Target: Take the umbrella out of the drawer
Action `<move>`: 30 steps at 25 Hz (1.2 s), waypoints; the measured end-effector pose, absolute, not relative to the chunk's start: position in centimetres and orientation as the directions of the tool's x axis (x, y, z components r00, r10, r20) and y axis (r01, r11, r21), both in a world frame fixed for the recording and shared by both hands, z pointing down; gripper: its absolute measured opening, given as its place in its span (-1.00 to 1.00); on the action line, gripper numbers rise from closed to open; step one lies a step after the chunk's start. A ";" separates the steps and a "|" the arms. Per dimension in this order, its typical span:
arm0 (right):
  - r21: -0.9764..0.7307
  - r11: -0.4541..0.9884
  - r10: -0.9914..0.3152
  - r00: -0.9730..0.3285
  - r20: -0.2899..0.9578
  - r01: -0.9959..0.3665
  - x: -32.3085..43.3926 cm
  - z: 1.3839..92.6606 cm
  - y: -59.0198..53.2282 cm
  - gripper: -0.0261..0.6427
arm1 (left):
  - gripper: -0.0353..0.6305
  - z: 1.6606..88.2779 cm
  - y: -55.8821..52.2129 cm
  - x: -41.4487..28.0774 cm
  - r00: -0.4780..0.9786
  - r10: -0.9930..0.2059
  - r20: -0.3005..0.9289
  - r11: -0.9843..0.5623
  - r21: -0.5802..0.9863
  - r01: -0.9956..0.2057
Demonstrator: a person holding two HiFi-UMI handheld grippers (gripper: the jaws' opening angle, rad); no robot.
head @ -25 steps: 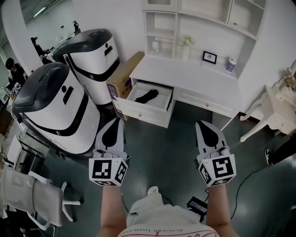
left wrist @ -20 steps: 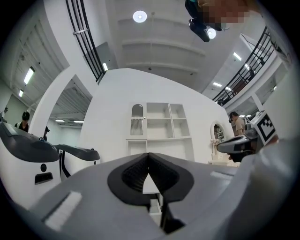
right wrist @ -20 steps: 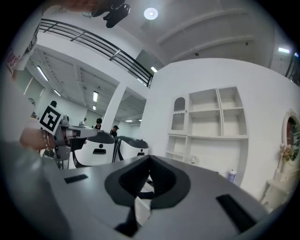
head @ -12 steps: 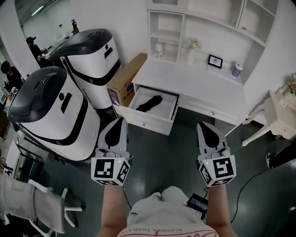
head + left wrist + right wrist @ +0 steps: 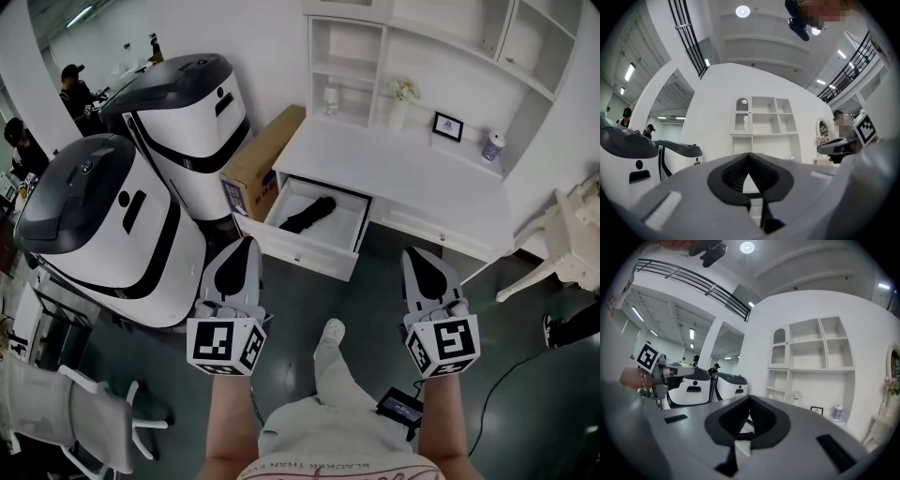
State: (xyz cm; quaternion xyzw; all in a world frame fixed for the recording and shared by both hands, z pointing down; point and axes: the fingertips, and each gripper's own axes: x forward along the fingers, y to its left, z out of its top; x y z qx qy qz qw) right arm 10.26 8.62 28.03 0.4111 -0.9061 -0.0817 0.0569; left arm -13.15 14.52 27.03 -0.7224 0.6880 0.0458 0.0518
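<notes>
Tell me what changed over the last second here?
The person has stepped closer to the white desk: a white shoe now swings forward, and the open white drawer looks nearer. Nothing was gripped or released. The left gripper and right gripper stay in front, jaws shut and empty; the black folded umbrella still lies in the drawer.

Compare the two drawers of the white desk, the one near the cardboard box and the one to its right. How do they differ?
The left white desk drawer is pulled out, while the right white desk drawer is closed, flush with the desk front. The left drawer's inside shows, with a black folded umbrella lying in it. What is in the right drawer is hidden. Both are white and sit side by side under the same desktop.
</notes>
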 end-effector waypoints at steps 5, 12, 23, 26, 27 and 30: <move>0.202 0.663 -0.741 -0.670 0.039 -0.721 8.8 28.7 5.0 -0.90 | -0.87 27.5 11.2 -14.2 0.045 -0.989 -0.139 -0.042 -0.022 -0.999; 0.186 0.675 -0.733 -0.677 0.064 -0.714 7.0 29.7 -2.0 -0.90 | -0.87 27.7 3.7 -15.2 0.066 -0.991 -0.121 -0.060 -0.047 -0.997; 0.149 0.676 -0.736 -0.672 0.085 -0.722 4.3 30.4 -15.1 -0.90 | -0.87 27.7 -9.9 -18.1 0.061 -0.995 -0.072 -0.056 -0.074 -0.996; 0.135 0.673 -0.739 -0.665 0.102 -0.727 4.1 31.2 -18.1 -0.90 | -0.87 28.1 -13.2 -18.3 0.072 -0.995 -0.067 -0.068 -0.069 -0.995; 0.129 0.672 -0.740 -0.664 0.107 -0.729 4.0 31.4 -19.0 -0.90 | -0.87 28.2 -14.1 -18.3 0.079 -0.995 -0.067 -0.075 -0.065 -0.995; 0.116 0.672 -0.740 -0.661 0.121 -0.731 4.1 31.9 -21.5 -0.90 | -0.86 28.9 -16.8 -18.1 0.085 -0.996 -0.041 -0.082 -0.066 -0.994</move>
